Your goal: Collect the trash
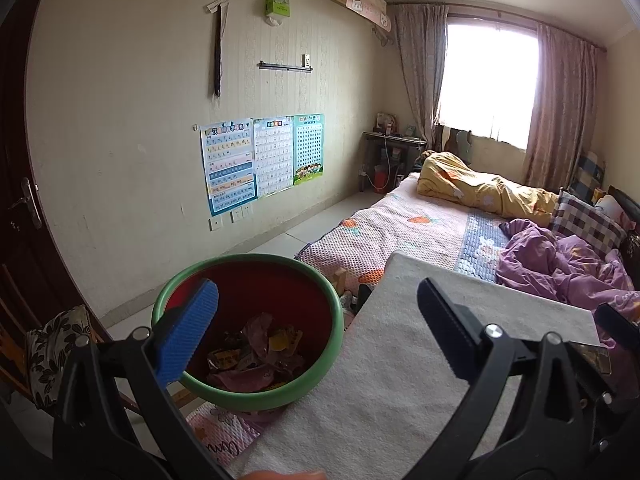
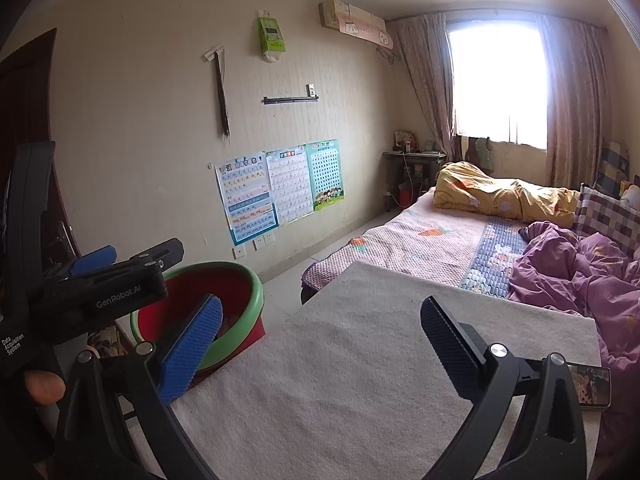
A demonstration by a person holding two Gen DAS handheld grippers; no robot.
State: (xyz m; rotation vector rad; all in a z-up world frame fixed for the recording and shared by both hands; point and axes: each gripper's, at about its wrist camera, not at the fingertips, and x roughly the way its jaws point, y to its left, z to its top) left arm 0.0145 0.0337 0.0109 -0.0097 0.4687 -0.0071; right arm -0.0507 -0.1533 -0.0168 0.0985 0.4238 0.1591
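Observation:
A red bin with a green rim stands left of a white towel-covered board. Crumpled wrappers lie inside the bin. My left gripper is open and empty, held above the bin's right edge and the board. In the right wrist view the bin is at the left, and my right gripper is open and empty above the board. The left gripper body shows at the left there, over the bin.
A bed with yellow and purple quilts lies beyond the board. A phone-like object rests at the board's right edge. A chair with a floral cushion and a dark door are at the left.

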